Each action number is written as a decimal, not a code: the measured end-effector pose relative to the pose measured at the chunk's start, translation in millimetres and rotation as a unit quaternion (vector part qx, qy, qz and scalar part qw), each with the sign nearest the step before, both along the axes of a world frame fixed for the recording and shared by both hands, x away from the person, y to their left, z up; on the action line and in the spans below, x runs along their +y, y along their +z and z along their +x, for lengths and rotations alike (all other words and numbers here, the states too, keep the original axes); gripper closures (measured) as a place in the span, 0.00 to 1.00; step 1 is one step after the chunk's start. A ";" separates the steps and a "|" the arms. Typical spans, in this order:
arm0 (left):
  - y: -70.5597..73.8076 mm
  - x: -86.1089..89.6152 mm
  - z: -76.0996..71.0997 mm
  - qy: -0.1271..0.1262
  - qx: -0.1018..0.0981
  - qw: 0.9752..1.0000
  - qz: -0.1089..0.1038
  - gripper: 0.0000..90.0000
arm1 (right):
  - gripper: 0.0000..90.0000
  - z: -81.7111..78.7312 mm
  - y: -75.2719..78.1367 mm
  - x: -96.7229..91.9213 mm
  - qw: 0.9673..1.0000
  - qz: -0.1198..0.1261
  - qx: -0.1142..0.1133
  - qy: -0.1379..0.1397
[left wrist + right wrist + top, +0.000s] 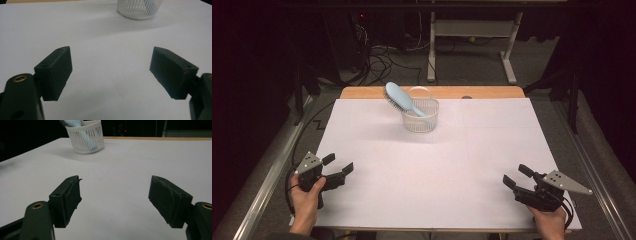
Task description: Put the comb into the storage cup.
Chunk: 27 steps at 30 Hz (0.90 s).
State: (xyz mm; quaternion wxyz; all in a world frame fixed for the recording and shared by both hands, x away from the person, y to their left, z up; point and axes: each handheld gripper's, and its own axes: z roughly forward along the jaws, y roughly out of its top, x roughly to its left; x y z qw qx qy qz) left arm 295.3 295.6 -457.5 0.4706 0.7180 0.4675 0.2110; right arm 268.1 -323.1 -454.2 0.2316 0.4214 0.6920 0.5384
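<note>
A light blue hairbrush [402, 99] stands tilted in a white slatted basket [420, 121] at the far middle of the white table sheet, its head sticking out to the upper left. The basket [140, 8] shows at the top of the left gripper view, and the basket [86, 137] with the brush handle [86, 138] inside it at the upper left of the right gripper view. My left gripper [338, 165] rests near the front left corner, open and holding nothing. My right gripper [517, 176] sits near the front right corner, also open and holding nothing. Both are far from the basket.
The white sheet [437, 170] covers a wooden table whose far edge [492, 92] shows. Beyond it are cables on the floor and a white desk frame [472, 30]. Metal rails run along both sides of the table.
</note>
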 end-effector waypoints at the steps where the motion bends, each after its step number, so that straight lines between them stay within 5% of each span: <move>1: -0.6 0.7 -0.3 0.002 0.000 1.000 0.000 0.21 | 0.29 0.0 0.0 0.0 1.000 0.000 0.000 0.000; 14: -9.4 9.1 -6.1 0.015 0.000 1.000 -0.014 0.20 | 0.29 -0.2 0.0 -0.4 1.000 0.003 0.002 -0.001; 27: -15.8 1.3 -8.4 0.003 -0.004 1.000 -0.022 0.20 | 0.29 -0.2 -0.2 -1.1 1.000 0.007 0.006 -0.001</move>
